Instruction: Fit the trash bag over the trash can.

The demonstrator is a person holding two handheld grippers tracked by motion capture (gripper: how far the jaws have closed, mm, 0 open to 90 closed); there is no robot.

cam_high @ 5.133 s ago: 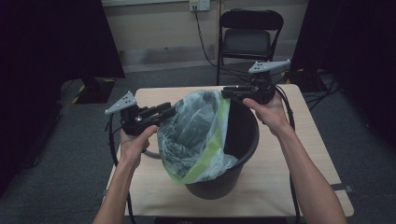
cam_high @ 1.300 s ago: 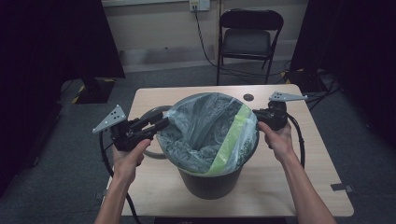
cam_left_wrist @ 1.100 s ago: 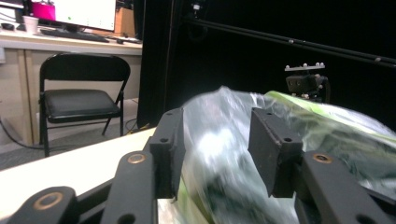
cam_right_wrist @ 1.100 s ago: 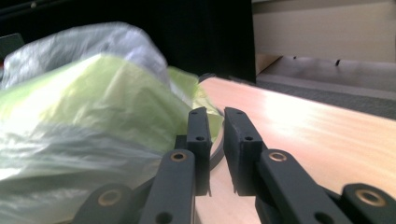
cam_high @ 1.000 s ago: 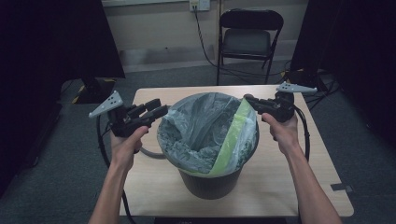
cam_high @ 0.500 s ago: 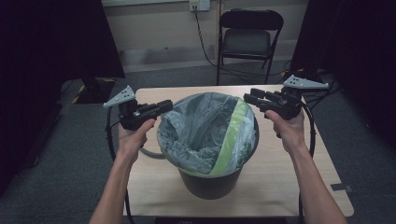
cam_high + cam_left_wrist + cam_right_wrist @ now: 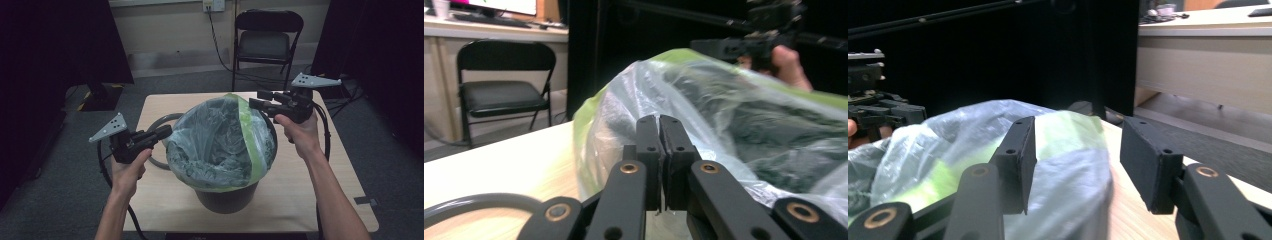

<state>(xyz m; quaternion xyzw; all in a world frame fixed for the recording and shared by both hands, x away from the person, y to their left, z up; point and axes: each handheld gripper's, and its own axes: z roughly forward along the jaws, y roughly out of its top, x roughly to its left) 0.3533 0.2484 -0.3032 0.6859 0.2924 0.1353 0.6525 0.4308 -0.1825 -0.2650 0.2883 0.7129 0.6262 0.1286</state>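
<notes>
Nearest to us, the left gripper [image 7: 162, 133] has its jaws pressed together; in the left gripper view the two black pads meet with no plastic visibly caught between them, and they have just been closing. Just beyond their tips lies the clear bag [image 7: 734, 125] with its green band [image 7: 248, 135], already draped into the black bin [image 7: 227, 197] and folded down over most of its rim. On this side the film looks loose and puffed rather than pulled tight, so we judge the lining mostly done, with tucking and smoothing of the edge left. A grey hose loop [image 7: 157, 125] lies on the table [image 7: 300, 200] beside and below the left jaws, something to keep clear of when we swing in again. Across the bin, the right gripper [image 7: 261, 100] holds its jaws apart, having just been opening, and the right gripper view shows the bag's green-edged fold [image 7: 1068, 135] below and between them, not pinched. Bare tabletop past the right jaws gives open room there. Farther off, behind the table, a folding chair [image 7: 267, 42] stands well apart from both grippers.
</notes>
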